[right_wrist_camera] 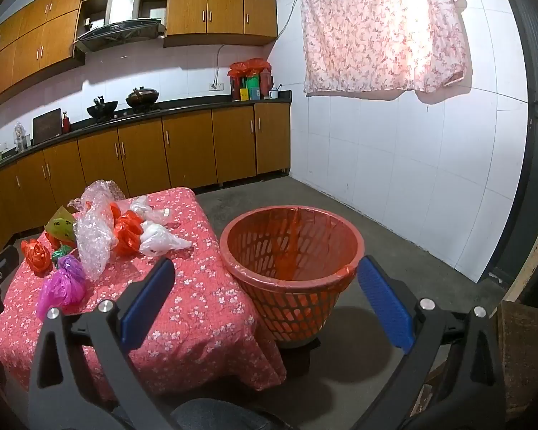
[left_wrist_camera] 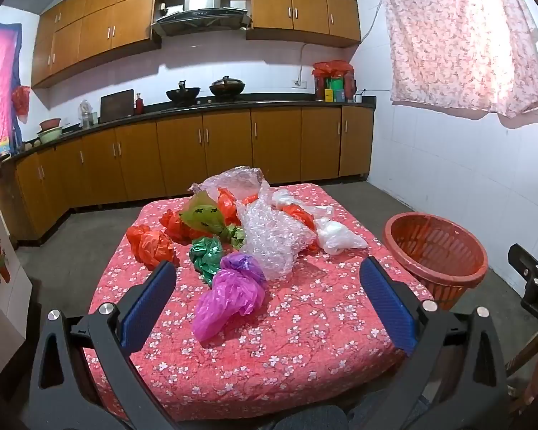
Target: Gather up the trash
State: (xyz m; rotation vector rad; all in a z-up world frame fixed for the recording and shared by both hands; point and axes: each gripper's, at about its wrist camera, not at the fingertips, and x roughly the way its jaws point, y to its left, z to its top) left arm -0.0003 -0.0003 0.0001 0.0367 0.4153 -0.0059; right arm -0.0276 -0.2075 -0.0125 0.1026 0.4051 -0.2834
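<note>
Crumpled plastic bags lie on a low table with a red flowered cloth (left_wrist_camera: 287, 340): a magenta and purple bag (left_wrist_camera: 229, 294) nearest, a green bag (left_wrist_camera: 206, 252), orange bags (left_wrist_camera: 150, 243), bubble wrap (left_wrist_camera: 272, 236) and a white bag (left_wrist_camera: 335, 236). A red slotted basket (left_wrist_camera: 435, 251) stands on the floor right of the table. My left gripper (left_wrist_camera: 269, 301) is open and empty, just short of the magenta bag. My right gripper (right_wrist_camera: 265, 297) is open and empty, in front of the basket (right_wrist_camera: 292, 251), which has an orange liner.
Wooden kitchen cabinets (left_wrist_camera: 204, 150) with a black counter and two woks (left_wrist_camera: 204, 91) run along the back wall. A flowered curtain (left_wrist_camera: 459, 36) hangs on the white tiled right wall. The concrete floor (right_wrist_camera: 394, 251) surrounds the table. A wooden crate (right_wrist_camera: 523, 351) sits at the right.
</note>
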